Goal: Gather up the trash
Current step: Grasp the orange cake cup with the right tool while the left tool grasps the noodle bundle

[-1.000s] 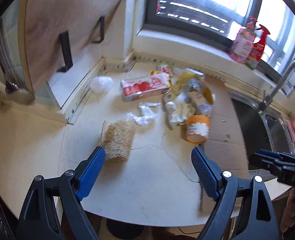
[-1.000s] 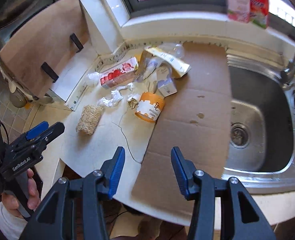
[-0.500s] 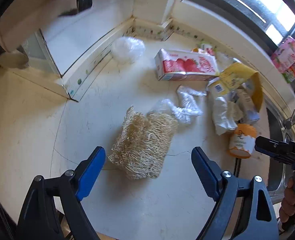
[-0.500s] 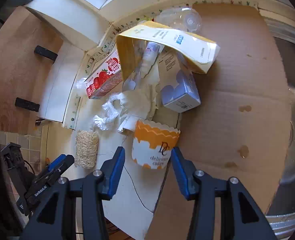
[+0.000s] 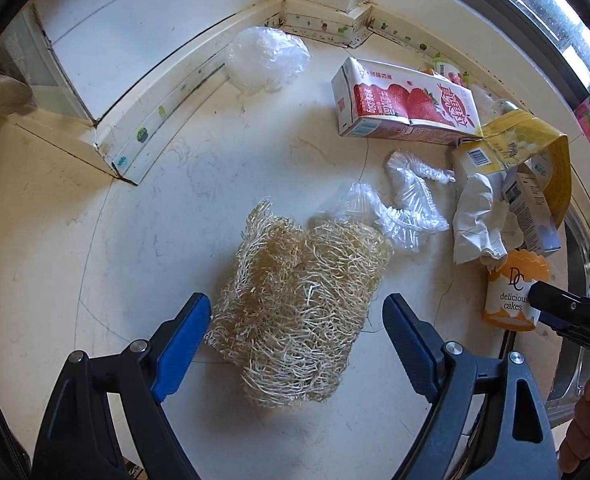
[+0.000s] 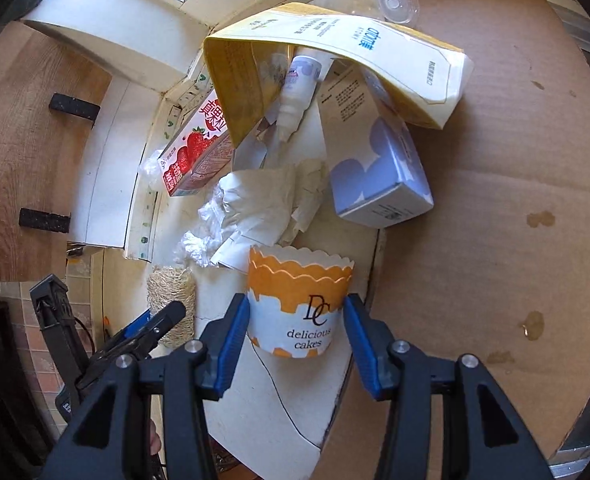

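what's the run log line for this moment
left tongs: open, straddling tan fibrous loofah | right tongs: open, either side of orange-and-white paper cake cup, jaws just opening | nothing lifted

Cracked cream stone countertop (image 5: 199,216): tan fibrous loofah (image 5: 299,312), red-white strawberry milk carton (image 5: 405,104), orange-white paper cake cup (image 6: 301,308), flattened brown cardboard sheet (image 6: 495,208)

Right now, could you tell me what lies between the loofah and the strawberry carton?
In the left wrist view, crumpled clear plastic film lies between the loofah and the strawberry carton, touching the loofah's far edge.

Bright window daylight, fisheye-warped edges
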`<state>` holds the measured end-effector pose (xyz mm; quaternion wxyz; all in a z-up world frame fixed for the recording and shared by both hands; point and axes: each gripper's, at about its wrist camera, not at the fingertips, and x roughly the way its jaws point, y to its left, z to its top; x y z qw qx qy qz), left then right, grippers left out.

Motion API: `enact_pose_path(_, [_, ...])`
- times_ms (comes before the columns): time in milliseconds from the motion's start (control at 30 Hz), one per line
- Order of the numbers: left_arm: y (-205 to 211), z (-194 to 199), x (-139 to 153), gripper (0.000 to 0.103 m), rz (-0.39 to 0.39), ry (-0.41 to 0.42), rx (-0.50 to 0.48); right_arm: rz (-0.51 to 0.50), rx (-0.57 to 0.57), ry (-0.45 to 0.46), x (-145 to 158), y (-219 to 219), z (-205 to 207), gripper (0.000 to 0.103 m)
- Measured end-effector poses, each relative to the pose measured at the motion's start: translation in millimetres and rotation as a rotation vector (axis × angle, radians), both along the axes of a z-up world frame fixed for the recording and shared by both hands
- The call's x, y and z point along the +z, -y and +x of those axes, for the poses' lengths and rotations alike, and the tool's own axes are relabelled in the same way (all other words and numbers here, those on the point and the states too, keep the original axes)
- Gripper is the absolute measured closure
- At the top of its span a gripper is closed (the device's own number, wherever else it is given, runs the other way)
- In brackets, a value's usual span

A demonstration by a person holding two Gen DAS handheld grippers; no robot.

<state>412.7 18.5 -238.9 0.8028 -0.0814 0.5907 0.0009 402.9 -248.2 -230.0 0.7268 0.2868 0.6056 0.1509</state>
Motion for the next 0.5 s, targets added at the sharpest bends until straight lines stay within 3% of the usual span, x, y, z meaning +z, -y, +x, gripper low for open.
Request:
enact_pose_path(33, [1.1, 0.2, -1.4, 0.025, 0.005, 0.003, 0.004, 0.007, -0.003, -0.002, -1.1, -0.5, 0.6, 0.052])
enact_pose_path(133, [3.5, -1.4, -2.3, 0.028, 0.025, 0.014, 0.008, 0.025, -0.012, -0.006, -4.8, -2.6, 2.0, 0.051])
enact_pose_path(300, [5.5, -7.1, 5.8, 0.046, 0.044, 0.054, -0.005, 0.052, -0.021, -0.02, -13.4, -10.5, 4.5, 0.05])
enact_pose_path(367, [3.3, -9.1, 12.5, 0.06, 0.03, 0.073, -0.002, 0.037, -0.023, -0.006, -12.0, -13.8, 3.2, 0.051])
enact_pose_path(500, [-4.5, -13.8, 21.1, 0.072, -0.003, 0.08, 0.015, -0.01, -0.012, 0.02, -5.6, -19.2, -1.7, 0.052])
